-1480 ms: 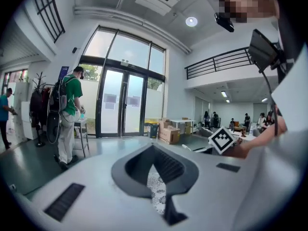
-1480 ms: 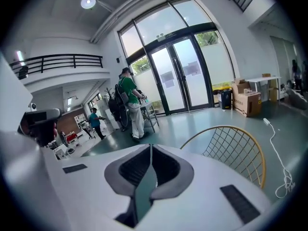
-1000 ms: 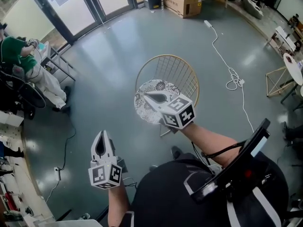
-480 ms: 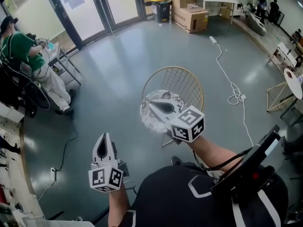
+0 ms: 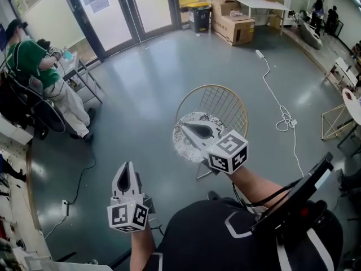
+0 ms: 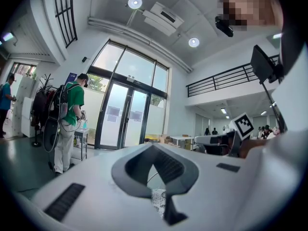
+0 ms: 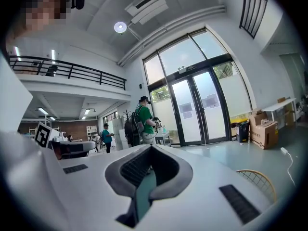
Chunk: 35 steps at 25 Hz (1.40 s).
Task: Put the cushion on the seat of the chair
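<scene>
The round, black-and-white patterned cushion (image 5: 185,143) lies on the seat of the chair (image 5: 217,103), which has a gold wire back. My right gripper (image 5: 187,126) hovers over the cushion, pointing level, shut with nothing between its jaws. My left gripper (image 5: 124,166) hangs lower left over bare floor, apart from the chair, also shut and empty. In the left gripper view, a bit of the cushion (image 6: 158,202) shows through the closed left gripper (image 6: 153,146). The right gripper view has the shut right gripper (image 7: 151,147) and the chair back (image 7: 259,179) at lower right.
A person in green (image 5: 27,58) stands by a cart and dark chairs at the far left. Glass doors (image 5: 110,7) lie beyond. Cardboard boxes (image 5: 236,26) and a bin stand at the back. A white cable (image 5: 277,97) runs right of the chair, near a wire frame (image 5: 333,122).
My right gripper has lifted a little above the cushion and stays shut. The left gripper has risen slightly. The head view has tilted up towards the doors.
</scene>
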Each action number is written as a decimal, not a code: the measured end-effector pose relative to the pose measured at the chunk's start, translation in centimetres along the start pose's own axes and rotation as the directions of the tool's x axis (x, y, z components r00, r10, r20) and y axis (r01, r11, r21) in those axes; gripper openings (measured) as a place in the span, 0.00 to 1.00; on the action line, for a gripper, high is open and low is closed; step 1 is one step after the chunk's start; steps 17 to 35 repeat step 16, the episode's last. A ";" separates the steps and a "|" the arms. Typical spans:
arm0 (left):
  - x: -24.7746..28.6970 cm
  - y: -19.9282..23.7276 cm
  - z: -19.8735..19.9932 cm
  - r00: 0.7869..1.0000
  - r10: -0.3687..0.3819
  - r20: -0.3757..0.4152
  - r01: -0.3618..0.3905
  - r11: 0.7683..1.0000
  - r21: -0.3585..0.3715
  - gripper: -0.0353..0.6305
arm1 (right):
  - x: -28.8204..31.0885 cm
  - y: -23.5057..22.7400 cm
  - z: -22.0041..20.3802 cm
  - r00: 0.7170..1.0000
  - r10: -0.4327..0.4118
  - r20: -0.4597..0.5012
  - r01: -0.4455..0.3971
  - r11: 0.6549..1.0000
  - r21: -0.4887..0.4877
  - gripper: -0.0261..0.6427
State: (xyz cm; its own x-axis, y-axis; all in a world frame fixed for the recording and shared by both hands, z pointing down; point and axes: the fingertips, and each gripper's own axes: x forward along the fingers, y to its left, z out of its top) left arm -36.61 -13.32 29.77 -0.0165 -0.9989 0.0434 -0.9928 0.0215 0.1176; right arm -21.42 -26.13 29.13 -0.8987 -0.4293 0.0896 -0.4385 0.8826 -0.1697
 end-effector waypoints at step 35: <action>-0.3 -0.9 1.2 1.000 -0.010 -0.007 0.010 1.000 0.020 0.07 | -0.1 0.6 1.4 1.000 0.018 0.022 -0.018 1.000 -0.013 0.05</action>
